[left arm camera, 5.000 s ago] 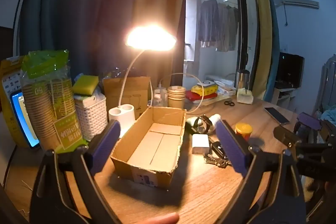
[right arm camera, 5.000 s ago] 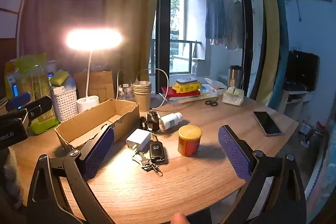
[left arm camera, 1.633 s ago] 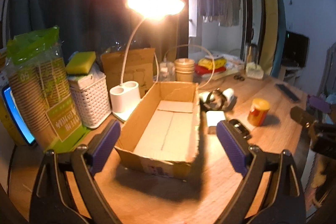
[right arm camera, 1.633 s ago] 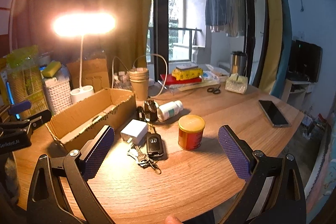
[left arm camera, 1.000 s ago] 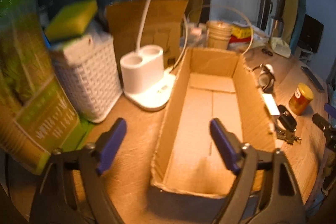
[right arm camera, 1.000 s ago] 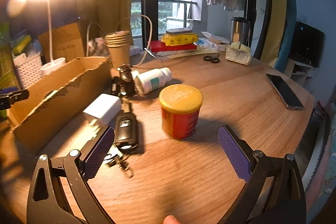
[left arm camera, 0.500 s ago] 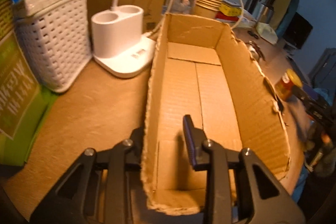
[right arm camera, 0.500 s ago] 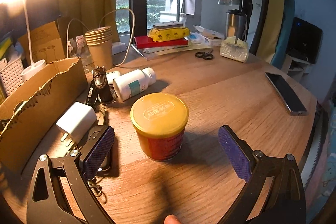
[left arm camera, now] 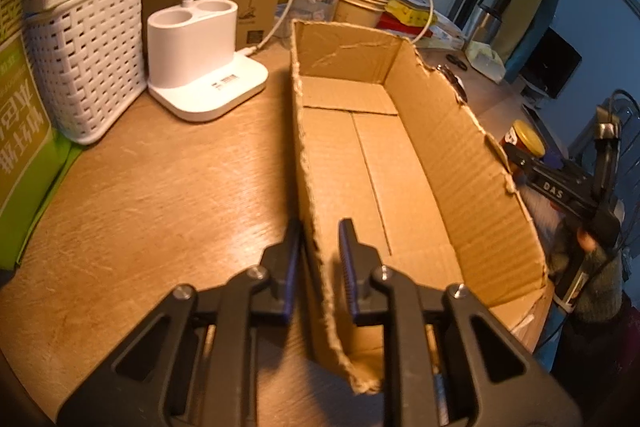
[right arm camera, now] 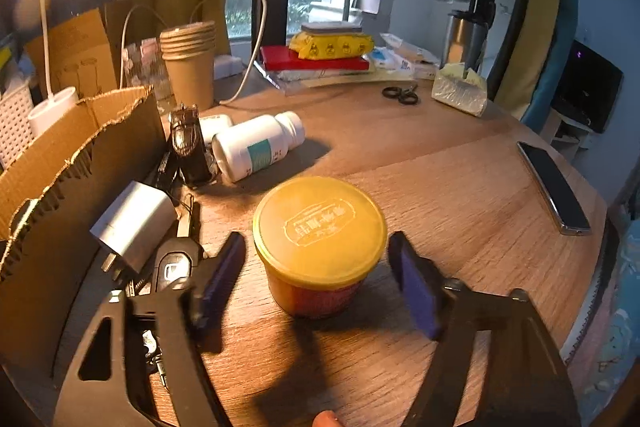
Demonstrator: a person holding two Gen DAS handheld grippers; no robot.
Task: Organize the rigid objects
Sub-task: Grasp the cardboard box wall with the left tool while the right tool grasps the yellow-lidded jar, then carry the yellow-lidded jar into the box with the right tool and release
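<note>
An open cardboard box (left arm camera: 400,155) lies on the wooden table, nothing inside it. My left gripper (left arm camera: 320,227) straddles the near end of its left wall. The jaws are closing, and a sliver of gap shows on the inner side. A red can with a yellow lid (right arm camera: 320,227) stands upright to the right of the box (right arm camera: 80,155). My right gripper (right arm camera: 316,243) reaches around the can with its jaws closing, the pads just clear of the lid's rim. Between the can and the box lie a white charger (right arm camera: 132,223), a car key (right arm camera: 172,267) and a white pill bottle (right arm camera: 256,147).
A white lamp base (left arm camera: 200,67) and a woven basket (left arm camera: 88,59) stand left of the box. Stacked paper cups (right arm camera: 190,67), books, scissors (right arm camera: 400,95) and a tissue pack sit at the back. A phone (right arm camera: 554,187) lies near the right table edge.
The left gripper came down over the box's left wall and its jaws narrowed from wide to nearly shut. The right gripper moved in on the can and its jaws began narrowing around it.
</note>
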